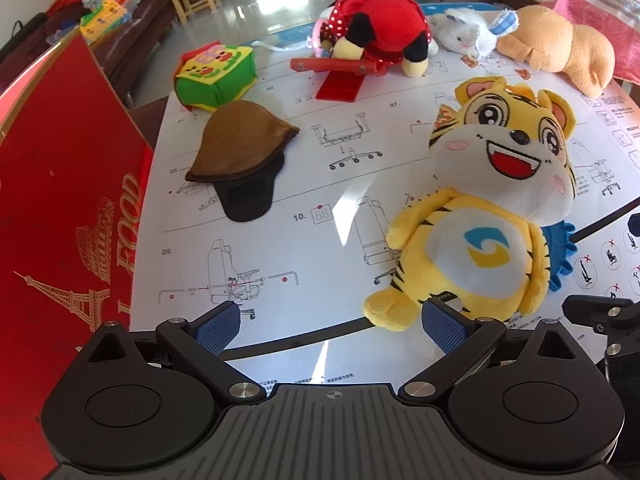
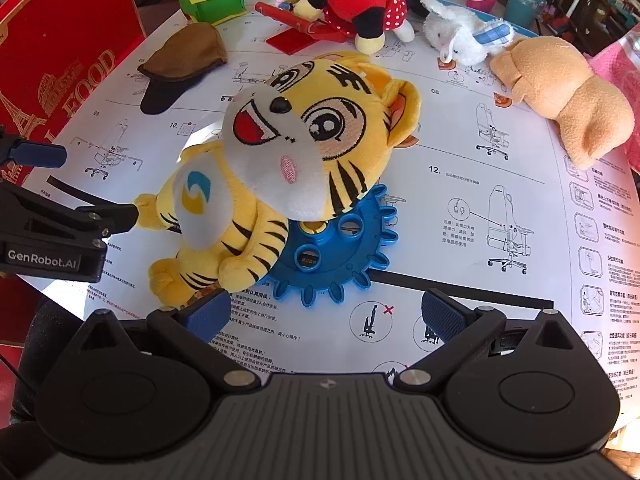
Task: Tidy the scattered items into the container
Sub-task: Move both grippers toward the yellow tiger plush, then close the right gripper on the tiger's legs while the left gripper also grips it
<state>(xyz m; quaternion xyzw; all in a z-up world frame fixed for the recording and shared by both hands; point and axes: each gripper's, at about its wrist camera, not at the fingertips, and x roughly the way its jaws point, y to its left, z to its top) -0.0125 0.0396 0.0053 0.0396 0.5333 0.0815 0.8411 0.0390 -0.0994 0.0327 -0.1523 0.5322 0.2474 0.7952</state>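
Observation:
A yellow tiger plush (image 1: 480,216) (image 2: 276,168) lies on the paper-covered table, partly over a blue gear toy (image 2: 340,248) (image 1: 560,252). My left gripper (image 1: 332,324) is open, its right pad beside the tiger's foot. My right gripper (image 2: 326,314) is open just in front of the gear and the tiger's legs. The left gripper (image 2: 72,216) also shows in the right wrist view, at the tiger's left. A red box (image 1: 60,200) (image 2: 60,60) stands at the left. Farther back lie a brown cap (image 1: 240,152) (image 2: 184,56) and a green fabric block (image 1: 216,76) (image 2: 212,0).
At the back sit a red polka-dot mouse plush (image 1: 384,36) (image 2: 356,4), a red plastic piece (image 1: 340,76), a white rabbit plush (image 1: 464,36) (image 2: 460,36) and a tan plush (image 1: 560,48) (image 2: 560,92). Pink cloth (image 1: 600,12) lies at the right edge.

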